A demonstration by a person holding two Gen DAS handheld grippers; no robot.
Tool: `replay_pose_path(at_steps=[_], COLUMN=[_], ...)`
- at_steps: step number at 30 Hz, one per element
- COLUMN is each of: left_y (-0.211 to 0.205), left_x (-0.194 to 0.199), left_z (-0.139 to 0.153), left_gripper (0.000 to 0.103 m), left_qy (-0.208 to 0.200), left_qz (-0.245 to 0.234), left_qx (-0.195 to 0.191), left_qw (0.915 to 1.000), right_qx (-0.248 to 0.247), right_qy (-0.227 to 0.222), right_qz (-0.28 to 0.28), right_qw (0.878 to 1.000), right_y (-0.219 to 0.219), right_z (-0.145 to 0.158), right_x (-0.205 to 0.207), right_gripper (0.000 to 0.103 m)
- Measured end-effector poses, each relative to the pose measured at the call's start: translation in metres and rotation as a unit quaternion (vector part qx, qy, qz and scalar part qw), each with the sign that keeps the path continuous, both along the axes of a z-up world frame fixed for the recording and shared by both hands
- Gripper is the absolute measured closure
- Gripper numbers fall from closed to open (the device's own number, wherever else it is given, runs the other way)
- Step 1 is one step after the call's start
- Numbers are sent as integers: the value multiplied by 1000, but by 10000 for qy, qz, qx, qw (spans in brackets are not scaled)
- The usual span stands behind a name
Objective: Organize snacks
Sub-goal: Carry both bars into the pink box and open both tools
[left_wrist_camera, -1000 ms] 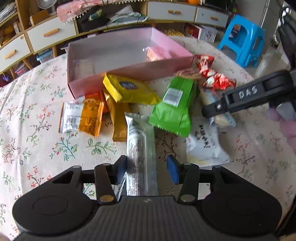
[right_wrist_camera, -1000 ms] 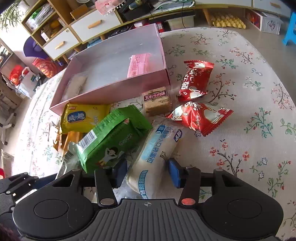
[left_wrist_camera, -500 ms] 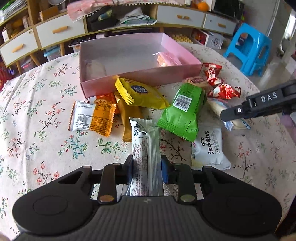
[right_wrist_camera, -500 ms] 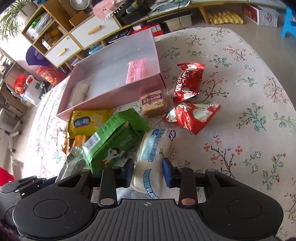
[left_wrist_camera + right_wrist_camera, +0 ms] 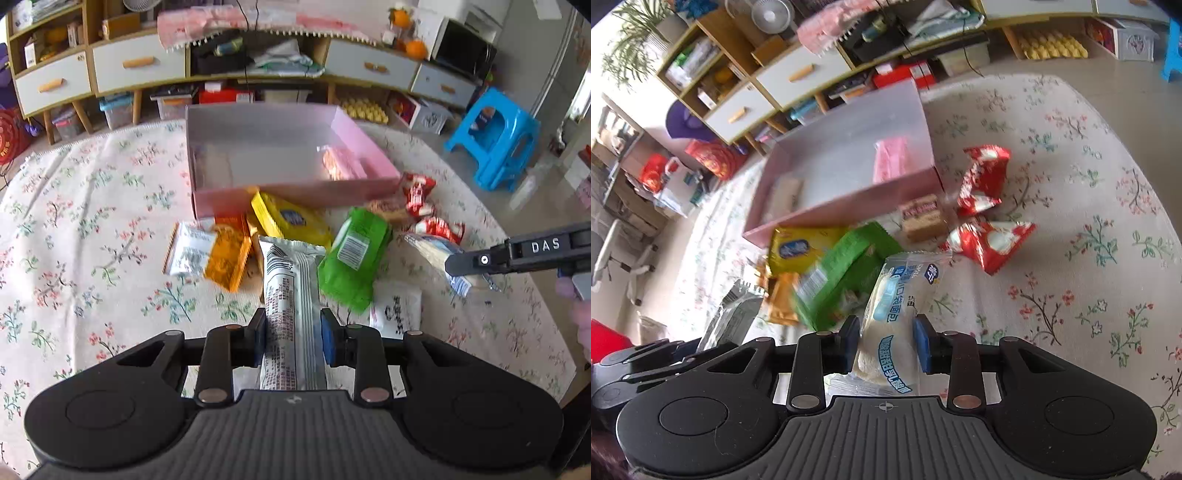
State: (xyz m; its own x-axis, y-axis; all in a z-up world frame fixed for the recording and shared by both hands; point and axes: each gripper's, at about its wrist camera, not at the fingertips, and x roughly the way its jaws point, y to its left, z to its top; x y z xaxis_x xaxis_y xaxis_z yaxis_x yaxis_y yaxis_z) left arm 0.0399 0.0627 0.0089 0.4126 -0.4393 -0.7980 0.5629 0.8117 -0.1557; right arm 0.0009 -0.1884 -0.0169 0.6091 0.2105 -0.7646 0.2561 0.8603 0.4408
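Observation:
My left gripper [image 5: 293, 341] is shut on a long silver-white snack bar [image 5: 291, 295] and holds it above the table. My right gripper [image 5: 886, 349] is shut on a clear blue-printed bread packet [image 5: 899, 299], also lifted; it shows in the left wrist view [image 5: 439, 254]. The pink box [image 5: 295, 192] lies ahead, with a pink packet [image 5: 340, 166] and a pale one [image 5: 785, 195] inside. In front of it lie yellow [image 5: 290, 218], green [image 5: 354, 254] and orange [image 5: 225, 258] packets.
Two red packets [image 5: 986, 177] [image 5: 991, 240] and a brown biscuit packet [image 5: 921, 218] lie right of the box. A white packet [image 5: 397, 310] lies near the table's front. A cabinet [image 5: 140, 62] and a blue stool [image 5: 495, 140] stand beyond the floral tablecloth [image 5: 74, 229].
Both grippers closed on their packets, the left on the silver bar and the right on the bread packet, and have lifted them up off the table.

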Motion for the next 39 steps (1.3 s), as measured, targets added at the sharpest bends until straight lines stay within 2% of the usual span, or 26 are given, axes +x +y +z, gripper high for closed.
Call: replay_pose_path(at_steps=[14,21,26,34,39], left_y=[-12,-31,-43,-49,-48], left_x=[39,78,100,119,130], left_z=[17,4,-1,-12,-20], left_gripper=[76,76,76,76,76], left_qy=[-327,-229,-375,-860,-860], left_qz=[464,937,1090,1123,1390], left_qx=[-429,-681,-721,-709,-916], left_qw=[9975,9930,9907,9874,9823], right_qx=[125,410,302,235,113], right_qy=[-357,-456,-596,-1145,-1251], right_qz=[-168,-298,-400,-261,-286], right_qw=[9991,9977,9970,9928,9917], right_y=[-1,2,5,-3,-9], right_z=[15,14,11,10,-3], right_x=[33,63,88,122,139], right_gripper=[72,72,72,72,72])
